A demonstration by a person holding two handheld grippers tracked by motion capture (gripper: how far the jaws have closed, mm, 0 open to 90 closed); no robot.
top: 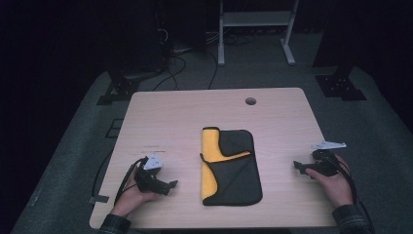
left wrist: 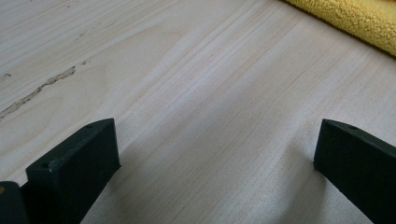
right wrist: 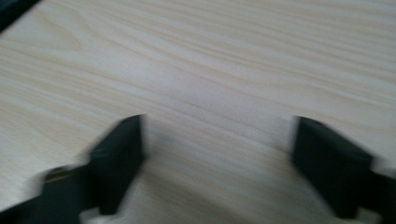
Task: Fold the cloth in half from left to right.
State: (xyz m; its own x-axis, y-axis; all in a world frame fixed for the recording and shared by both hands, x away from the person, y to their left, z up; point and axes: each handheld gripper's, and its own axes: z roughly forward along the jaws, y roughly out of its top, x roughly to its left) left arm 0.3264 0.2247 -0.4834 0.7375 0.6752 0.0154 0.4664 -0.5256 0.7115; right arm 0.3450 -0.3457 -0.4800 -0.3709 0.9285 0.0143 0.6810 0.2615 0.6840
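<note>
Cloth [top: 231, 168] lies flat at the middle of the table [top: 195, 112], a black and yellow piece already doubled lengthwise, the yellow fleece side showing as a strip along its left edge and a flap turned over near the top. Your left gripper [top: 171, 185] rests low on the wood just left of the cloth's near half, jaws wide apart with only bare tabletop between them; in the left gripper view the yellow fleece edge [left wrist: 355, 21] sits ahead and off to the upper right, not yet reached. Your right gripper [top: 298, 167] sits well apart on the other side, pointing in at the cloth, jaws parted and holding nothing, though the right gripper view is blurred. The step in hand looks like taking hold of the cloth's edges, probably for another fold. Slide the left jaws in level so one pad goes under the yellow edge rather than pushing it along. Catch every layer at the corner, then close. Bring the right in to the matching edge before lifting, so the cloth rises evenly.
</note>
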